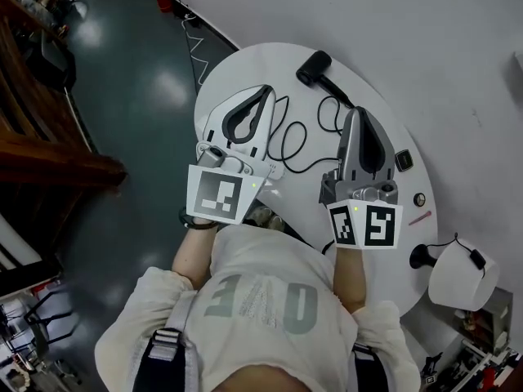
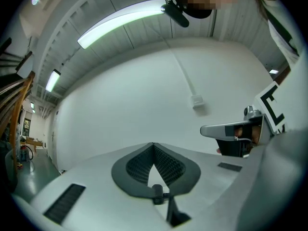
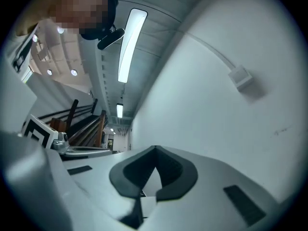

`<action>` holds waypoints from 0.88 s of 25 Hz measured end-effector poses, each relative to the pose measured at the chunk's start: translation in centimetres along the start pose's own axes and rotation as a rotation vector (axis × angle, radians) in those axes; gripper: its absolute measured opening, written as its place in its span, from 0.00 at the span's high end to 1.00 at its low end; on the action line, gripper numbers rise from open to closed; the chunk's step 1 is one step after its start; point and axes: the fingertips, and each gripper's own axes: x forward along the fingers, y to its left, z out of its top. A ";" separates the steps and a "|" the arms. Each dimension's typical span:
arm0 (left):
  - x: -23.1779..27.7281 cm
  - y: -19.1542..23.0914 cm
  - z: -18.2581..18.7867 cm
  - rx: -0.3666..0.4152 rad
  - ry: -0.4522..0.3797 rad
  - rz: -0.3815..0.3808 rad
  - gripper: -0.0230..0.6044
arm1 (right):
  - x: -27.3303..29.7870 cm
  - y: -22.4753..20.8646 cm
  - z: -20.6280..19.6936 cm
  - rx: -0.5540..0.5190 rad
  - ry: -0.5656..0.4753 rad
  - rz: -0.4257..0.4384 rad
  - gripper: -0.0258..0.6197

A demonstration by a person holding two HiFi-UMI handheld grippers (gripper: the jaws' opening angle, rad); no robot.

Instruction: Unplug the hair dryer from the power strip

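Lying at the far side of the round white table (image 1: 270,64), the black hair dryer (image 1: 313,67) trails its cord (image 1: 288,141) nearward. The left gripper (image 1: 266,93) and the right gripper (image 1: 358,114) hang over the table, jaws closed together, gripping nothing.

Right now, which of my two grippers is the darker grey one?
The right gripper, at the head view's right: its body is dark grey, while the left gripper is white with black lining inside its jaws.

Head view looks steeply down over the table (image 1: 261,64); both gripper views face the same white wall (image 2: 144,105).
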 end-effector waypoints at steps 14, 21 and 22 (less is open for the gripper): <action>-0.8 0.2 -1.1 0.000 0.038 0.036 0.95 | 0.1 1.0 -0.8 -0.093 0.031 0.023 0.96; -0.9 -0.1 -1.1 -0.008 0.041 0.030 0.95 | 0.2 1.4 -1.1 -0.110 0.042 0.033 0.96; -0.8 -0.1 -1.1 -0.008 0.039 0.029 0.95 | 0.2 1.4 -1.2 -0.113 0.043 0.034 0.96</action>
